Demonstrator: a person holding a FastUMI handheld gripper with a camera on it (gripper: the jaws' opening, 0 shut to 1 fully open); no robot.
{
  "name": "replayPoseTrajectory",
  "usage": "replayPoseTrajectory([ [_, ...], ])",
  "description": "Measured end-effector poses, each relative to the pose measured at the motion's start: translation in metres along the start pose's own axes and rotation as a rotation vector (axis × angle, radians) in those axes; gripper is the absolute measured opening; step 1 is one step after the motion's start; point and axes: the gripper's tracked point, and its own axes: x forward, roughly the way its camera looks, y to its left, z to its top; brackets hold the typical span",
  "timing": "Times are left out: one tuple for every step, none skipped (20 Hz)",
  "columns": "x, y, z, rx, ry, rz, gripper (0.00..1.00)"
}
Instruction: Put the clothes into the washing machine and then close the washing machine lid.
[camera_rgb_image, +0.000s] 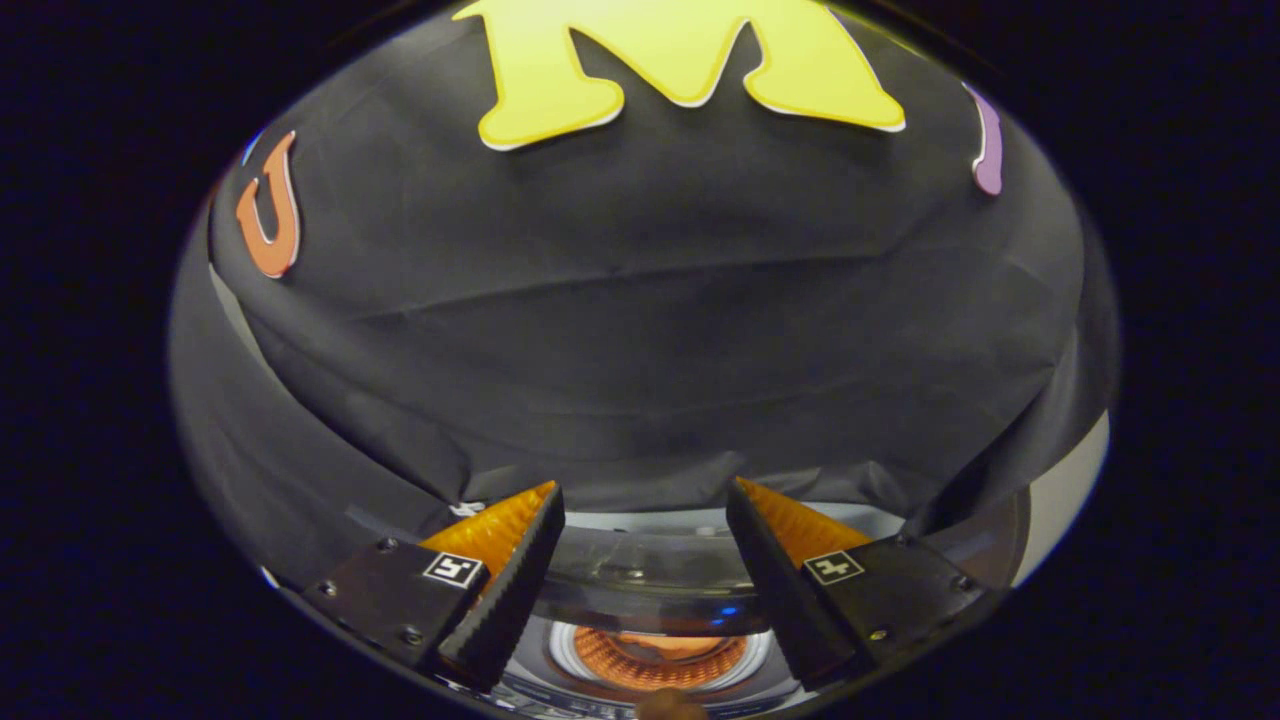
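Observation:
My gripper (645, 495) is open, with a wide gap and nothing between its fingers. Below and between the fingers lies the washing machine (650, 560), seen from above. Its round drum opening (660, 655) glows orange inside, and an orange shape shows in it; I cannot tell whether that is clothing. A dark curved rim, perhaps the raised lid (640, 590), arcs over the opening between the fingers. The fingertips reach just past the machine's back edge toward the black cloth wall.
The black cloth wall (640, 330) hangs close behind the machine and drapes down on both sides. A pale panel (1065, 500) shows beyond the cloth, past the right finger.

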Motion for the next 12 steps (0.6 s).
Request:
replayPoseTrajectory([
  [0.0007,0.0011,-0.0011,-0.013,0.001,-0.001,1.00],
  [0.0033,0.0023,0.0000,-0.023,-0.001,-0.001,1.00],
  [0.0052,0.0026,-0.0003,-0.037,0.002,-0.008,1.00],
  [0.0061,0.0015,0.0020,-0.034,-0.009,-0.012,1.00],
  [0.0085,0.0015,0.0002,-0.042,-0.018,-0.021,1.00],
  [0.0091,0.0007,0.0021,-0.042,-0.034,-0.032,1.00],
  [0.0084,0.0005,0.0010,-0.044,-0.041,-0.036,1.00],
  [0.0075,0.0000,0.0008,-0.043,-0.050,-0.039,1.00],
  [0.0059,0.0006,0.0015,-0.047,-0.068,-0.038,1.00],
  [0.0044,0.0009,0.0023,-0.051,-0.081,-0.036,1.00],
  [0.0026,0.0009,0.0009,-0.053,-0.097,-0.035,1.00],
  [0.0009,0.0010,0.0002,-0.055,-0.103,-0.034,1.00],
])
